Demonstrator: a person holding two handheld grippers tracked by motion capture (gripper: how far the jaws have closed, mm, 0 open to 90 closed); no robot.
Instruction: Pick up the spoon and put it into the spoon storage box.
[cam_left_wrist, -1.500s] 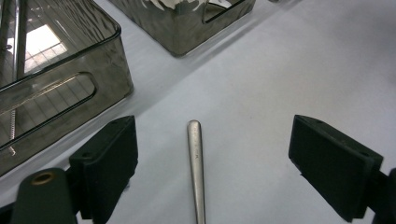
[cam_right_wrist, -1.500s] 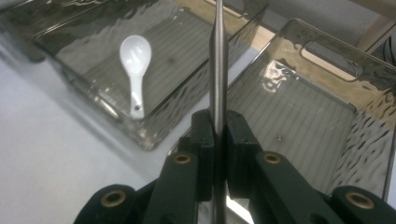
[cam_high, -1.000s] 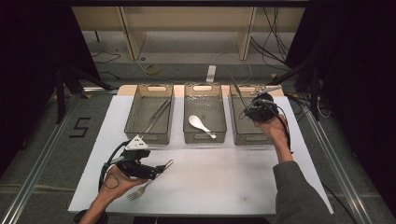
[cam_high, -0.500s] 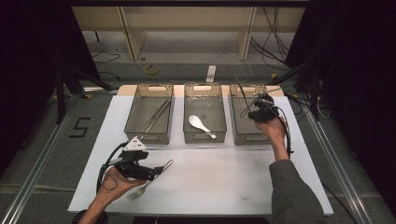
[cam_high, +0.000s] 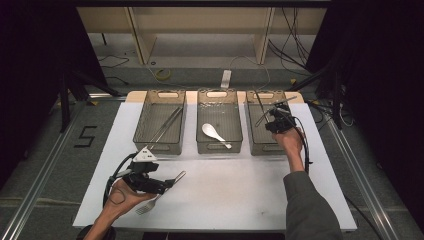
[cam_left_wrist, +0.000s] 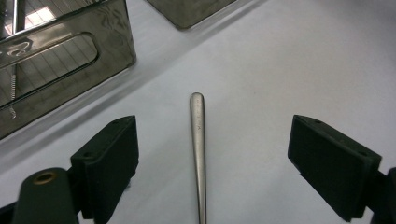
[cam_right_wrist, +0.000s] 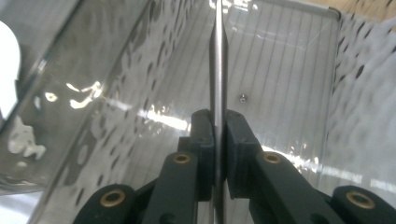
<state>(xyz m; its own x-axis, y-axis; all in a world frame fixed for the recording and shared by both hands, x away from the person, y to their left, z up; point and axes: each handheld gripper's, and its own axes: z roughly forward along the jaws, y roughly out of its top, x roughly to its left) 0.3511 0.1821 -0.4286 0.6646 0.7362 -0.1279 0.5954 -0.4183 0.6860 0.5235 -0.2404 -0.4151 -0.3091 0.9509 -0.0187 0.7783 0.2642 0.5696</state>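
White spoon (cam_high: 215, 134) lies in the middle bin (cam_high: 219, 146), bowl toward the bin's left wall, handle running to its near right corner. Left bin (cam_high: 159, 145) holds long metal tongs (cam_high: 165, 125) — laid on a diagonal, near-left to far-right. Both bins stand along the table's (cam_high: 240, 195) far edge. Off the table's left edge, a "5" marking (cam_high: 85, 136) on the floor.

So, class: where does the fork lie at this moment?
In the high view the fork lies on the white table, near its front left, below the left bin; its handle runs between the open jaws of the left gripper.
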